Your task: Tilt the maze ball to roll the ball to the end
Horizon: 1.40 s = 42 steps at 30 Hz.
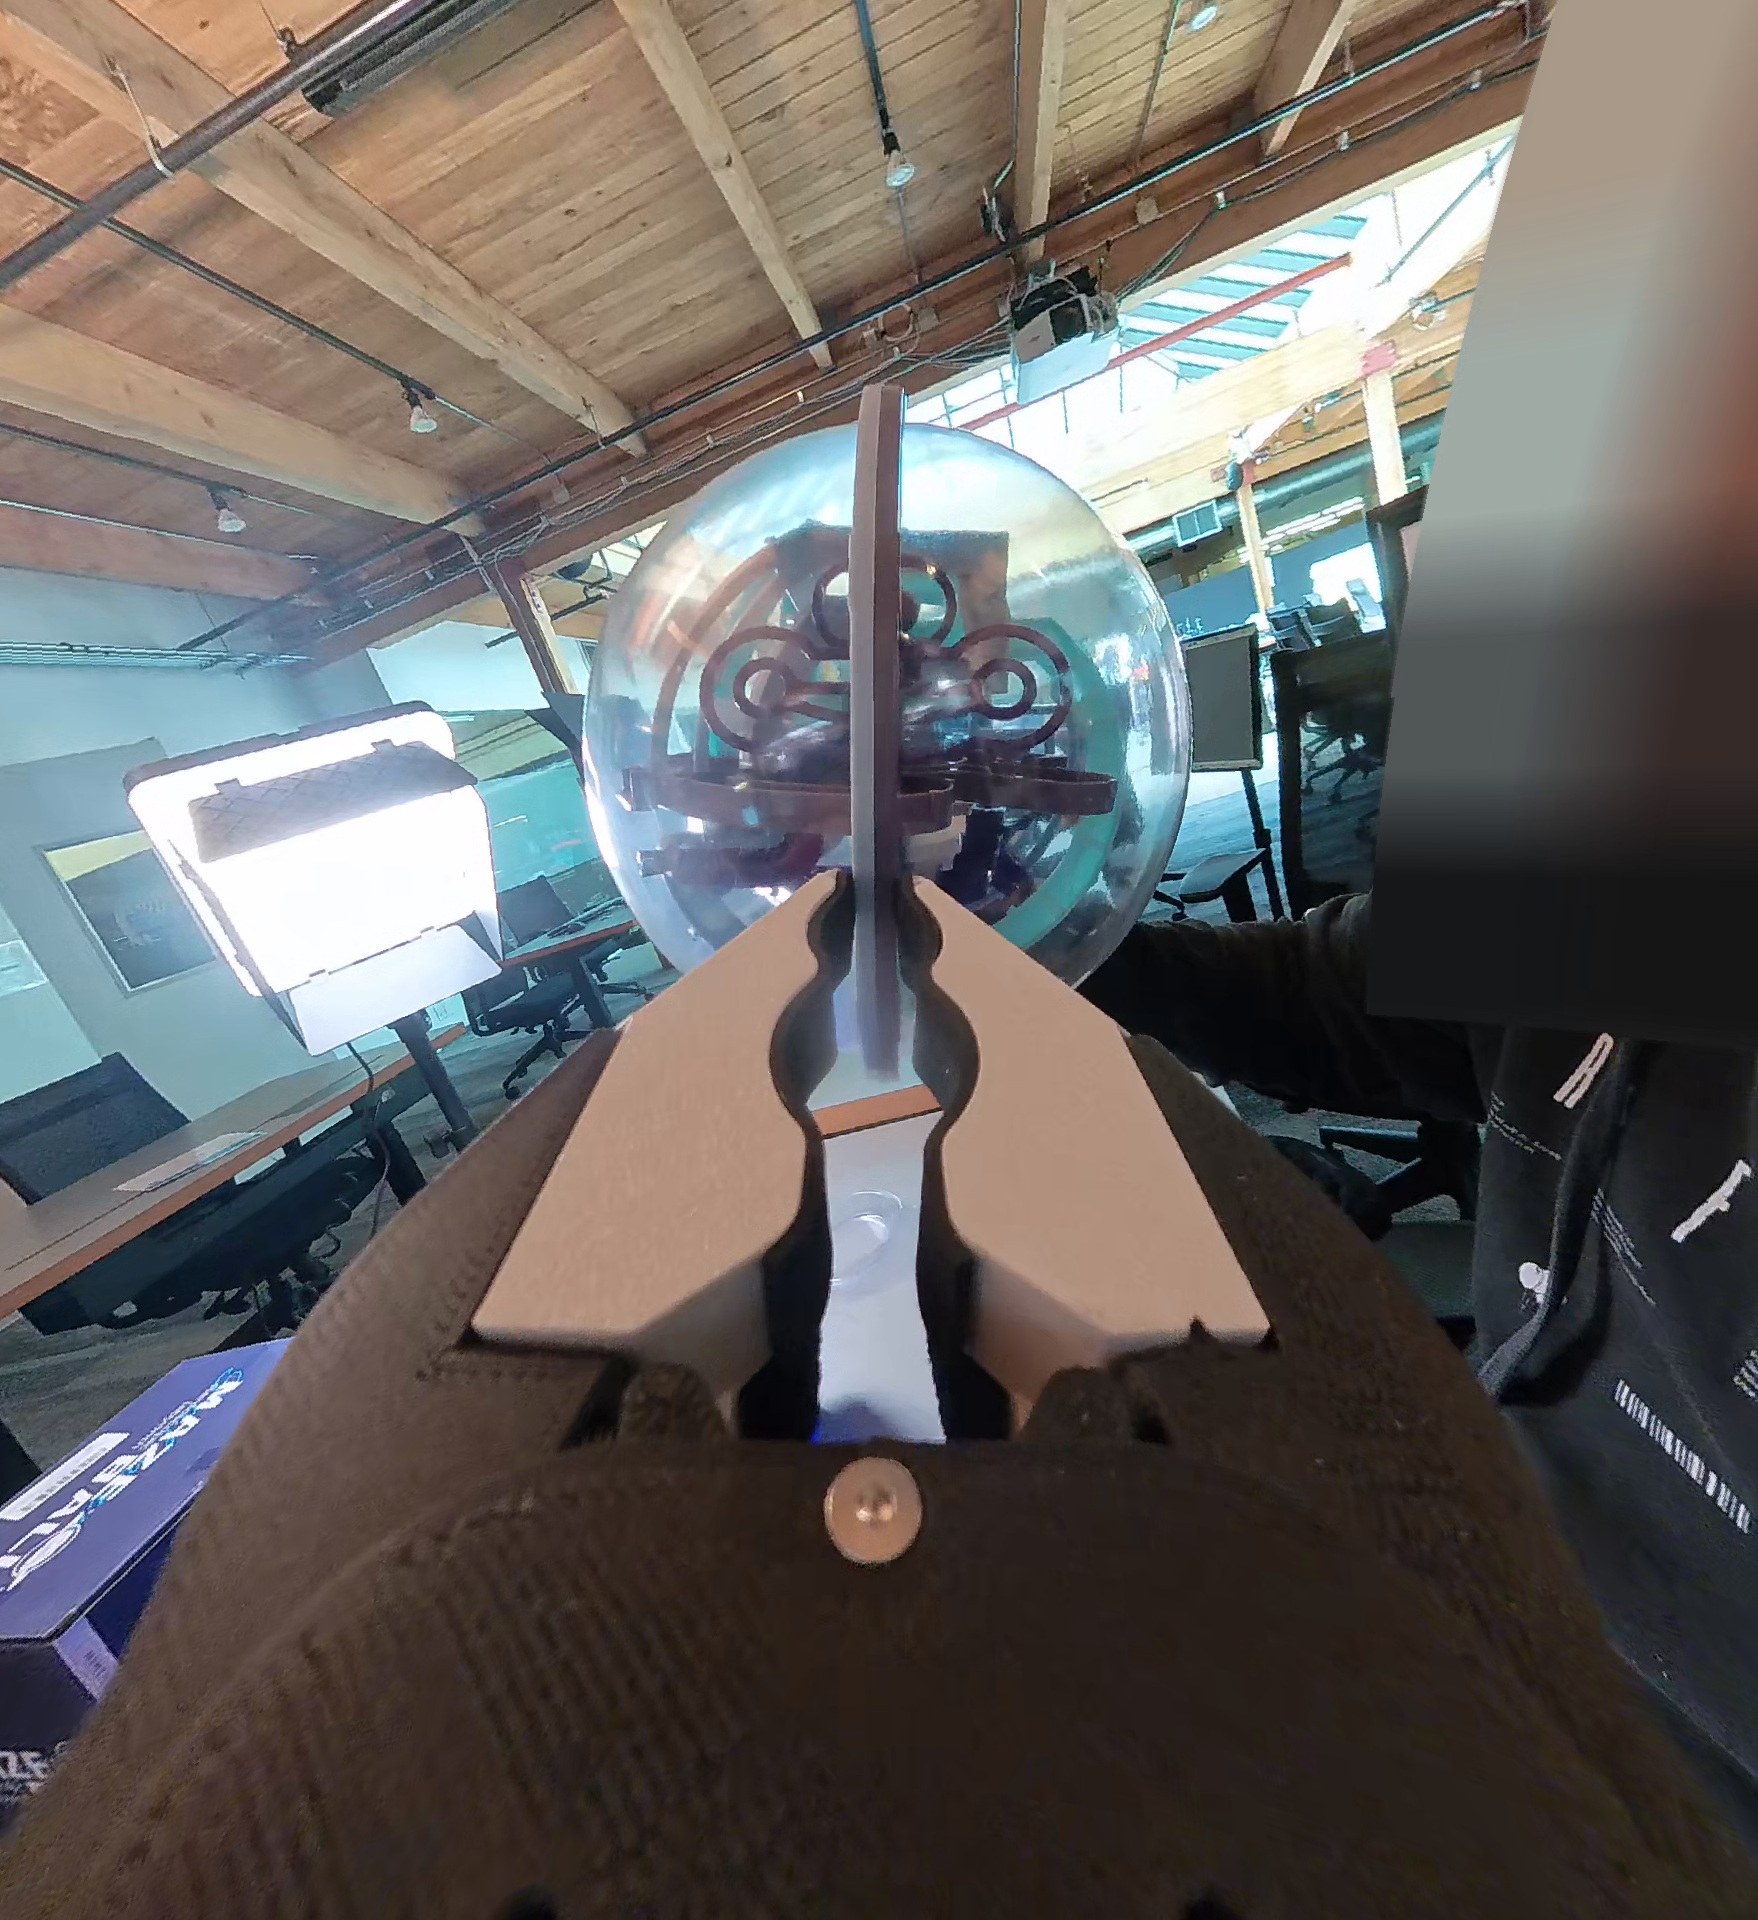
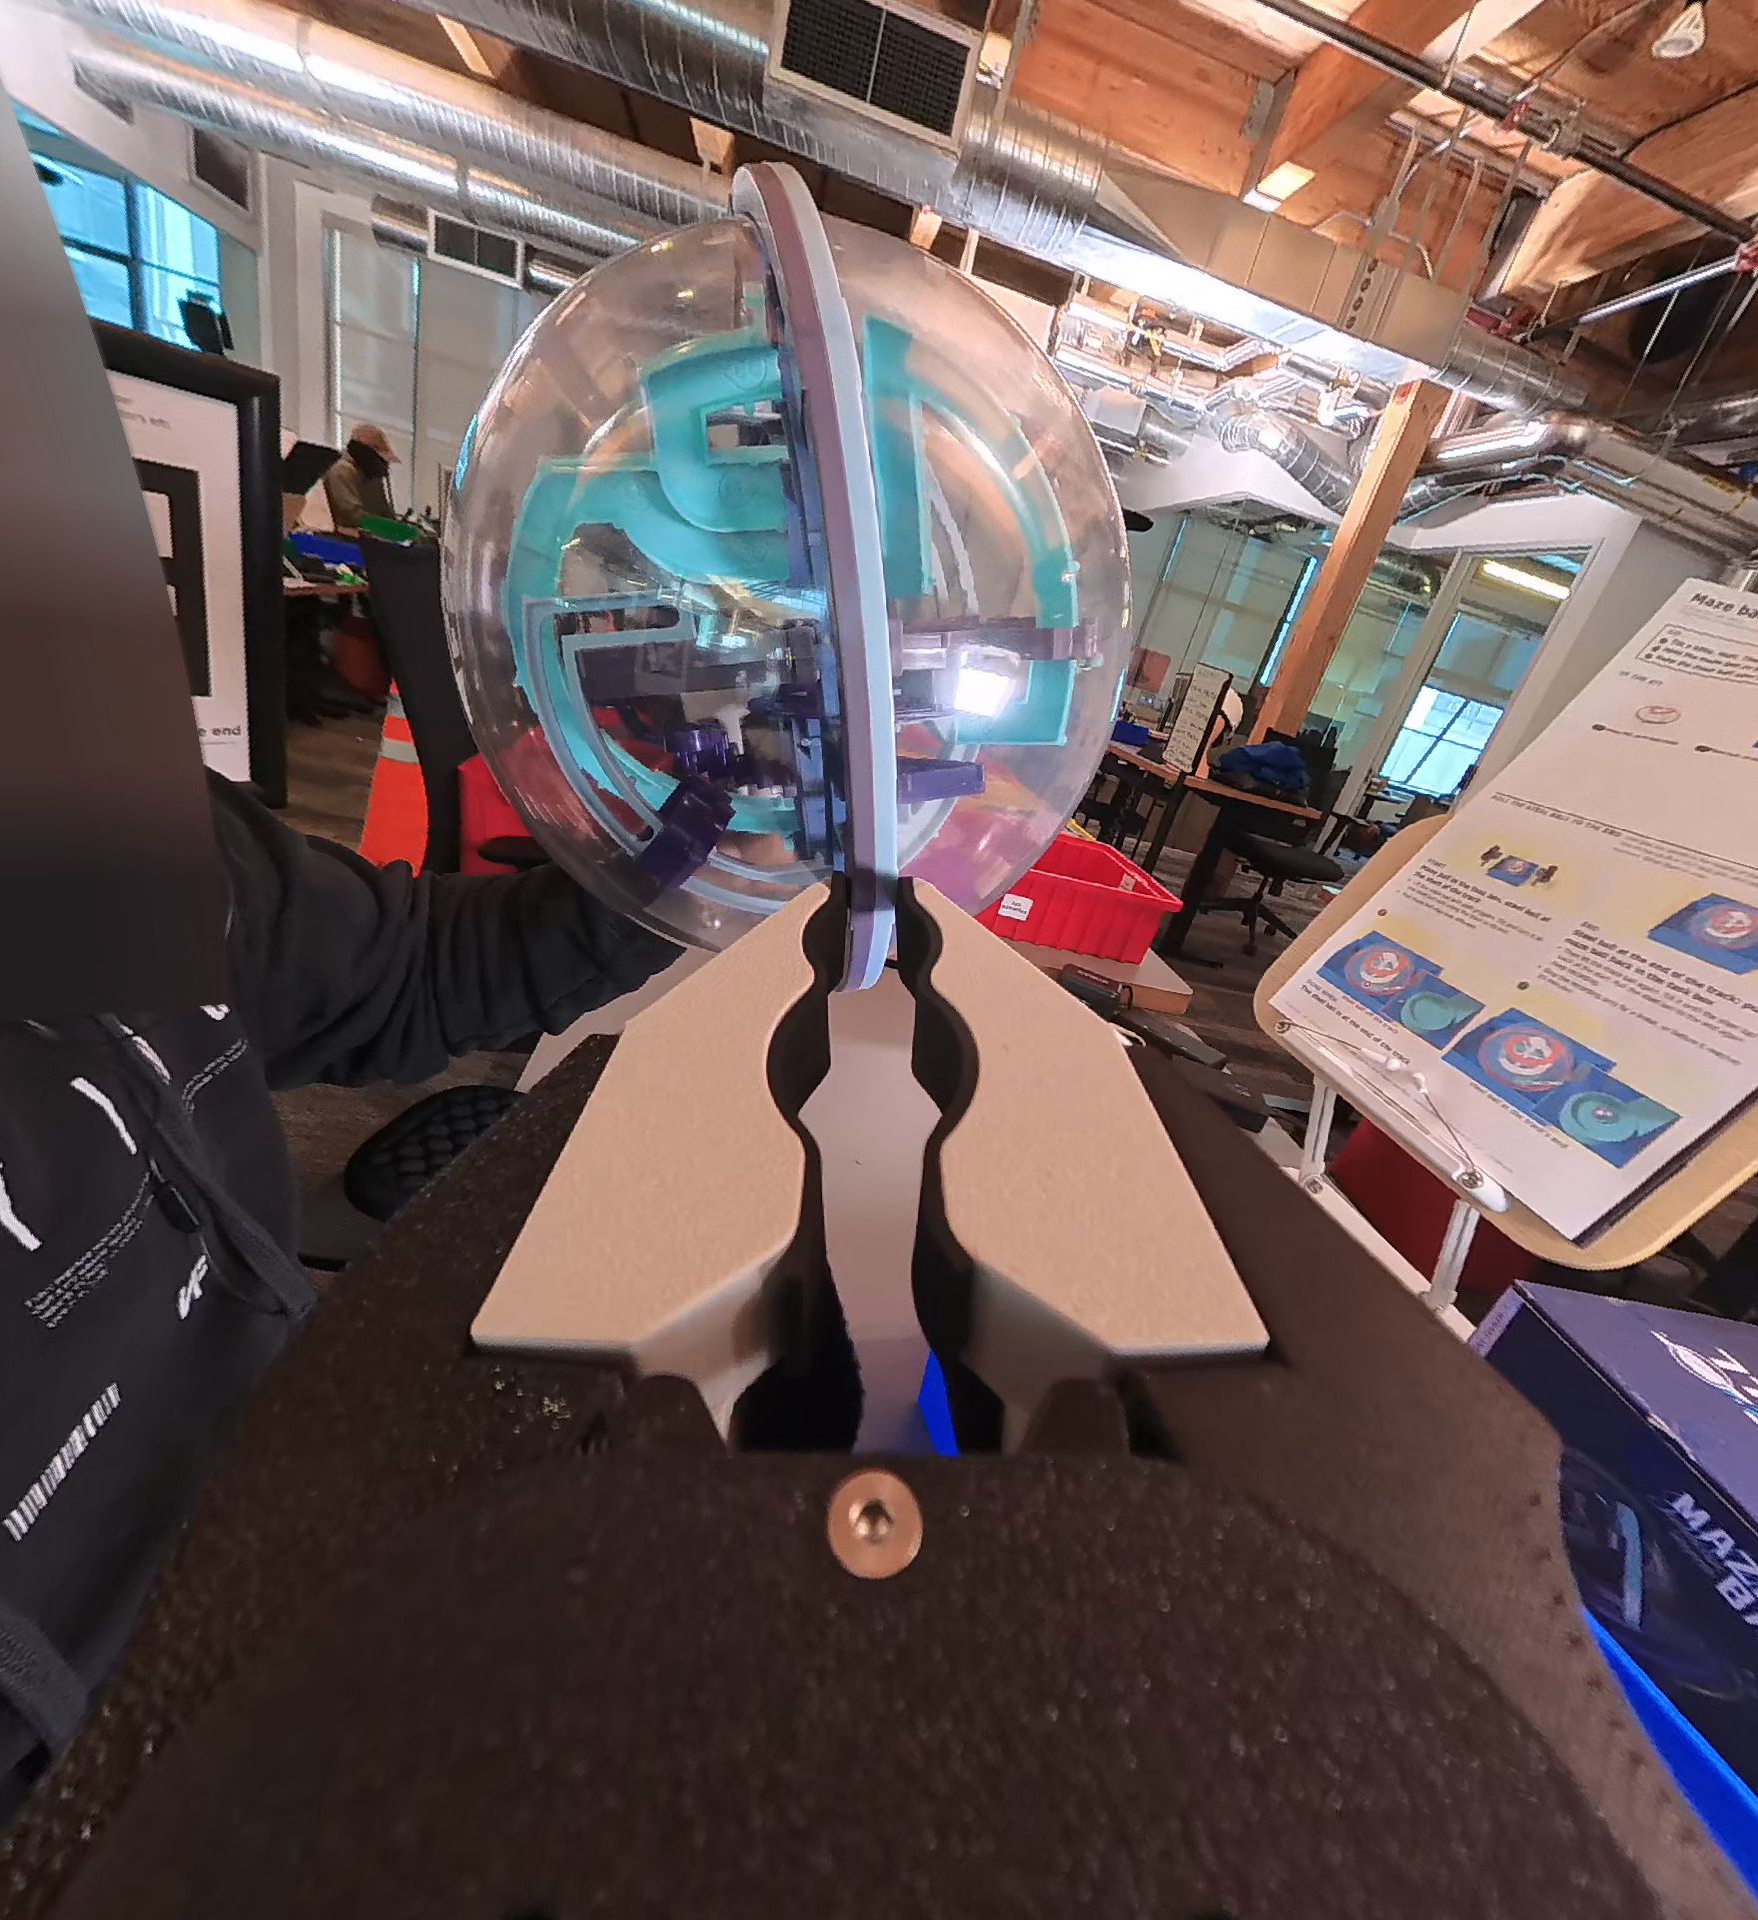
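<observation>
- Left gripper [image 1: 873, 896]: black printed body, pale wavy-edged fingers [image 1: 740, 997]; jaws closed onto the flat grey rim of the maze ball, pinching it at the tips.
- Right gripper [image 2: 870, 902]: same build; jaws closed onto the same rim from the opposite side, tips clamped on the ring's lower edge.
- Maze ball [image 1: 1020, 644]: clear sphere held aloft between the two grippers, off any surface, its rim ring standing nearly vertical in both wrist views. Left wrist view shows dark red looped tracks inside; right wrist view shows teal and purple tracks [image 2: 667, 499]. The small rolling ball inside cannot be made out.
- Person: dark printed sweatshirt [image 1: 1633, 1299], sleeve reaching behind the sphere.
- Blue printed box [image 1: 75, 1558]: below left of the left gripper; also at lower right in the right wrist view.
- Instruction sheet on a tilted board [image 2: 1581, 935]: right of the right gripper.
- Red bin [image 2: 1083, 904]: beyond the sphere.
- Lit studio light panel [image 1: 324, 862]: left background, above desks.
- Wooden beam ceiling [image 1: 439, 208]: farthest.
</observation>
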Each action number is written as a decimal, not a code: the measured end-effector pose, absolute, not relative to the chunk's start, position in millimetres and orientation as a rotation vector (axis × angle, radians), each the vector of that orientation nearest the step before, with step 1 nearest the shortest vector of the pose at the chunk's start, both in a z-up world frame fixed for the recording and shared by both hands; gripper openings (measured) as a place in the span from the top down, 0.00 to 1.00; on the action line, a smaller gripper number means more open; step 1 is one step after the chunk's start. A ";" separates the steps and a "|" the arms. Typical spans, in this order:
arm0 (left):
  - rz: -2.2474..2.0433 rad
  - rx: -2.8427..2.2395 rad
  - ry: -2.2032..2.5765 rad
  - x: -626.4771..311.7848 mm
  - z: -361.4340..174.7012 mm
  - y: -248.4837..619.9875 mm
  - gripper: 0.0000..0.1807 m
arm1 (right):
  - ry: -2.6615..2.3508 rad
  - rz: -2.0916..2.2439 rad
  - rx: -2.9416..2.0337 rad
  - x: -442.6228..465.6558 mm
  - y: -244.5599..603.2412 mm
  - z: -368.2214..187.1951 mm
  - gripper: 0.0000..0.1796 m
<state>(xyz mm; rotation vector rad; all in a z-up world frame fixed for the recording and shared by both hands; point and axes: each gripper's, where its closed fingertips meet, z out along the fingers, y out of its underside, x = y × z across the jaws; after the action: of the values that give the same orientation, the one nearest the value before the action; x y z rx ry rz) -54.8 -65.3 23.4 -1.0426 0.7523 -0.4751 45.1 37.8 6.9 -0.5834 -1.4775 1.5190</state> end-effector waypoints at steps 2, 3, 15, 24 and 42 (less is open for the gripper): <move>-0.477 -1.045 0.751 -55.2 23.4 -65.2 0.96 | -1.475 1.522 -0.584 44.8 37.8 6.6 0.96; -0.478 -1.046 0.750 -55.4 23.4 -65.1 0.96 | -1.473 1.526 -0.583 44.9 37.6 6.6 0.96; -0.461 -1.063 0.749 -52.8 25.2 -72.6 0.96 | -1.463 1.591 -0.573 43.8 32.0 3.1 0.96; -0.486 -1.071 0.735 -49.3 25.7 -78.5 0.96 | -1.455 1.612 -0.575 47.9 25.5 1.0 0.96; -0.593 -1.171 0.610 -46.2 6.0 -86.2 0.96 | -1.472 1.742 -0.735 45.3 16.2 -42.2 0.96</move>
<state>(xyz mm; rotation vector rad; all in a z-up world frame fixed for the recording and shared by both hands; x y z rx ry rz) -46.2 -86.2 6.0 -1.1709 0.6097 -0.5928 45.3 16.2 -42.2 -0.7353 -1.4724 1.7424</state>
